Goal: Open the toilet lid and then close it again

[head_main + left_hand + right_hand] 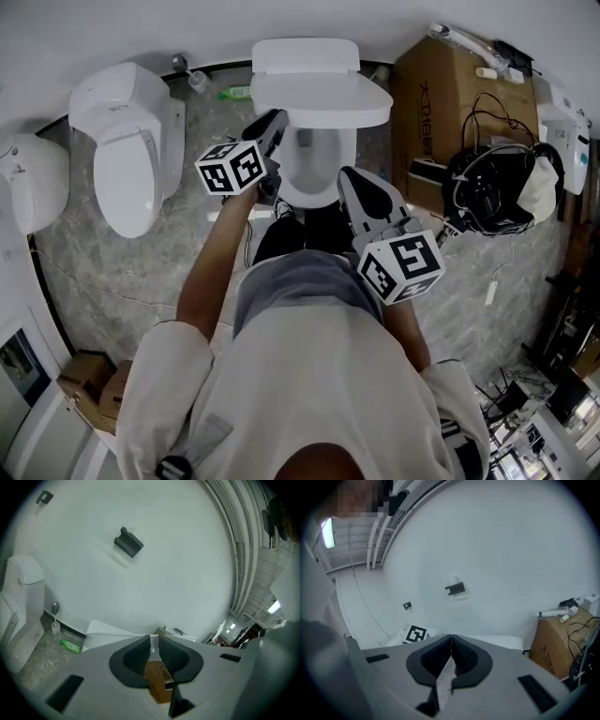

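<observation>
As left tongs [277, 118] near lid [323, 99] edge, slightly parted

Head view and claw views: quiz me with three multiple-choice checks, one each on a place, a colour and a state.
1. In the head view, where is the box relative to the middle toilet?
A. Left of it
B. Right of it
C. On its tank

2. What colour is the bottle lying on the floor?
A. Green
B. Red
C. Blue

3. How does the right claw stand?
A. Wide open
B. Shut and empty
C. Shut on the lid

Answers:
1 B: the box stands at the picture's right of that toilet.
2 A: the bottle shows green in the head view and in the left gripper view.
3 B: in the right gripper view the jaw tips meet, with only floor seen behind them.
</observation>
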Demonstrator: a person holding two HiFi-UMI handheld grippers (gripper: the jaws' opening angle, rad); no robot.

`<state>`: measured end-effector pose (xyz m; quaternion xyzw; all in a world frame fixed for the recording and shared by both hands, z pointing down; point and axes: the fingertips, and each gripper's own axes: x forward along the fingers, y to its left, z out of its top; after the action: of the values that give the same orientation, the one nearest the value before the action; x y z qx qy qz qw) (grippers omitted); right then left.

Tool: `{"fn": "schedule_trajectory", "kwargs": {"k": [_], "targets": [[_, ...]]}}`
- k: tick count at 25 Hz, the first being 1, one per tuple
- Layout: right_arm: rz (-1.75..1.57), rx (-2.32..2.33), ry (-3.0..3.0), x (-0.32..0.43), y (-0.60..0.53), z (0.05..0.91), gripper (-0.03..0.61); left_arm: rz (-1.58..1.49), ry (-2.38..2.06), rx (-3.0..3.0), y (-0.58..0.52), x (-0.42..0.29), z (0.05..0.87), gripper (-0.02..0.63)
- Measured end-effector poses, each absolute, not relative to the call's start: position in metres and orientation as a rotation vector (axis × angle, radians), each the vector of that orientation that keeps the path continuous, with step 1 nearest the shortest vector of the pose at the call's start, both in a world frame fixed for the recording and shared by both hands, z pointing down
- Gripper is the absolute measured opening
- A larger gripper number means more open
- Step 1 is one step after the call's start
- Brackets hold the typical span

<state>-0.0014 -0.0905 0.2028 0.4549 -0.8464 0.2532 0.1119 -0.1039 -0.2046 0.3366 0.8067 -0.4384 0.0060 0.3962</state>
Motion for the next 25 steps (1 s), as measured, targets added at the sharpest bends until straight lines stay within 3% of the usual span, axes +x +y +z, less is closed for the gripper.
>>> {"fn": "schedule_trajectory", "kwargs": {"k": [25], "targets": [[0.753,1.318,-2.486,0.032,-0.107,0.200,0.011,-0.037,-1.283,2.072,-0.286,-0.108,0.298,0.055]]}}
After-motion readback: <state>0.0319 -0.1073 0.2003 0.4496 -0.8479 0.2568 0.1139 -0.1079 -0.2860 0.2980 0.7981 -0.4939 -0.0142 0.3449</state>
